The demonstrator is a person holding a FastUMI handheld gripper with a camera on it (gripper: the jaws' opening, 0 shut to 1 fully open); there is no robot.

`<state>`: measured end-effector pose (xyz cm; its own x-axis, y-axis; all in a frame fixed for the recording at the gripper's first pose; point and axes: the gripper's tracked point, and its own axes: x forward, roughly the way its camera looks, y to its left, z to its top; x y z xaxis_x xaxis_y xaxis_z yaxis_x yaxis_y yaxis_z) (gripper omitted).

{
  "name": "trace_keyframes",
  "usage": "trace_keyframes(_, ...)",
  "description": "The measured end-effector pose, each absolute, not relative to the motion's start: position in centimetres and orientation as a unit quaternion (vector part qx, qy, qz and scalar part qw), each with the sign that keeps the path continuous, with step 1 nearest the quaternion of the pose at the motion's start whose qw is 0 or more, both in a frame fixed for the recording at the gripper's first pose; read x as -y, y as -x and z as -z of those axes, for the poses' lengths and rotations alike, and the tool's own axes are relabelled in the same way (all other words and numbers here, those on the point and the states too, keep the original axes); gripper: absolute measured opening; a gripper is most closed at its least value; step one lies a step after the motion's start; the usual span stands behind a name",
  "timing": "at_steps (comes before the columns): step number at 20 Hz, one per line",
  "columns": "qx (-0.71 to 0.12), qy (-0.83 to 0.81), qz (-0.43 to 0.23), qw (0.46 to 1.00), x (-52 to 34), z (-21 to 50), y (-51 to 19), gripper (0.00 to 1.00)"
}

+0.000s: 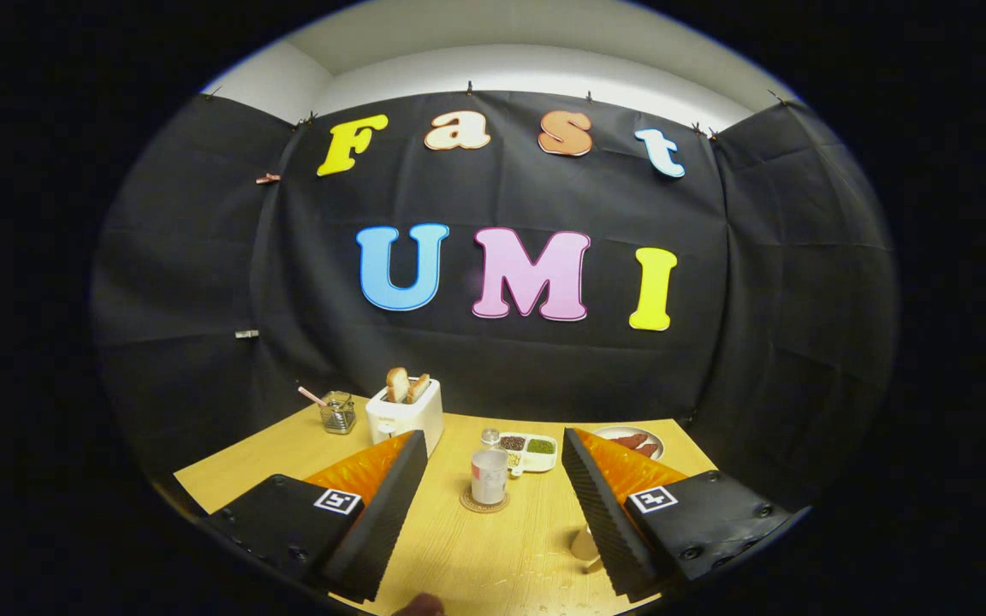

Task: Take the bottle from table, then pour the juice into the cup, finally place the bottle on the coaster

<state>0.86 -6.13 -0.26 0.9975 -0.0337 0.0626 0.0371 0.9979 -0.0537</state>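
Bottle [489, 476] upright on coaster [484, 503], 12 o'clock beyond fingers, likely set there as task asks | hand-held gripper [493, 513] wide open, empty | cup [585, 545] by right finger, 3 o'clock | table [476, 556]

Toaster [405, 417] with toast, glass jar [338, 412], divided dish [530, 451], plate [630, 441]

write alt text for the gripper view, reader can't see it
The gripper has its fingers wide open and holding nothing above a wooden table. Beyond them a bottle stands on a round coaster, with a toaster holding bread further back.
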Motion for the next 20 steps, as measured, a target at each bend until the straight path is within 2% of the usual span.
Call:
trace_keyframes(4,0.02,0.052,-0.023,0.998,3.2,0.1,1.7,0.97)
trace_keyframes(6,0.014,0.047,-0.016,0.999,3.2,0.5,2.5,0.97)
trace_keyframes(14,0.001,-0.019,0.08,0.997,6.6,2.0,6.0,0.97)
trace_keyframes(20,0.005,-0.027,0.115,0.993,8.2,2.4,6.8,0.98)
